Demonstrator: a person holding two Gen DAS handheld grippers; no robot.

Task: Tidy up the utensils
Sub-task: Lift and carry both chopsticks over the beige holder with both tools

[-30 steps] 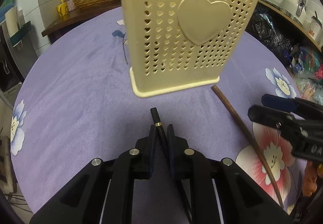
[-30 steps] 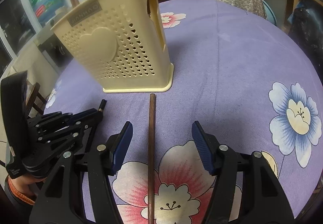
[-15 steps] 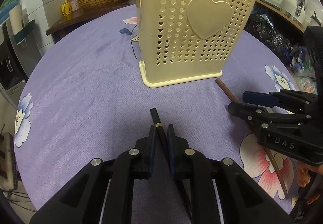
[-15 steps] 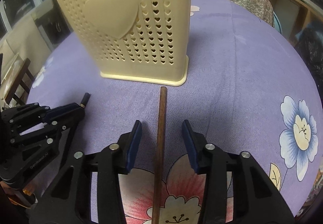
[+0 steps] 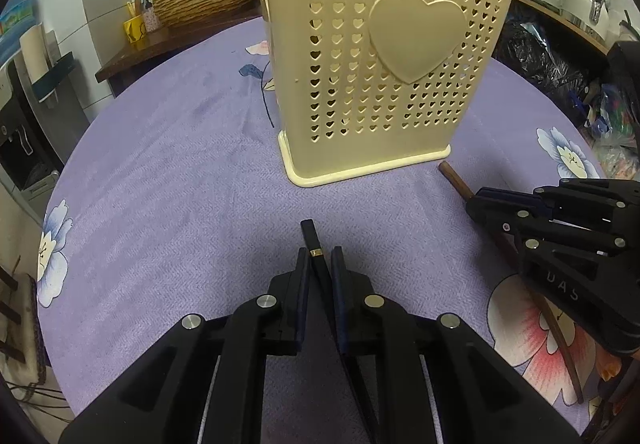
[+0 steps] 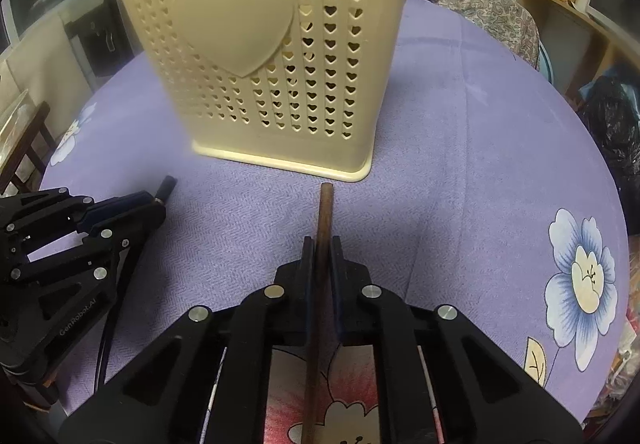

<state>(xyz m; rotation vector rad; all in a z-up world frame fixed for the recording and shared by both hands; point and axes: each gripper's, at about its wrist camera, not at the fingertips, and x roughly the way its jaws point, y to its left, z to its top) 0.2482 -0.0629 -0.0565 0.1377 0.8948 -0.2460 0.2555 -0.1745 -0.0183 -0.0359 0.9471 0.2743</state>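
The black chopstick [image 5: 313, 244], with a thin gold band near its end, lies low in the middle of the left wrist view, its tip pointing up the frame toward the cream utensil holder [image 5: 384, 55]. The left gripper [image 5: 320, 264] has its jaws drawn narrow and clamped on this stick. In the right wrist view the same gripper [image 6: 154, 203] sits at the left edge, the stick's end poking out past it.

The brown wooden chopstick [image 6: 323, 215] runs straight up the centre of the right wrist view, its far end just short of the holder's base. The right gripper [image 6: 320, 248] has its jaws pressed shut on it; in the left wrist view this gripper [image 5: 476, 199] comes in from the right edge over the stick [image 5: 454, 177].

The holder, pierced with heart-shaped holes and bearing a raised heart, stands upright on the worktop [image 5: 168, 171], which is covered with a purple flowered cloth. A woven basket [image 5: 208, 1] sits at the upper left.
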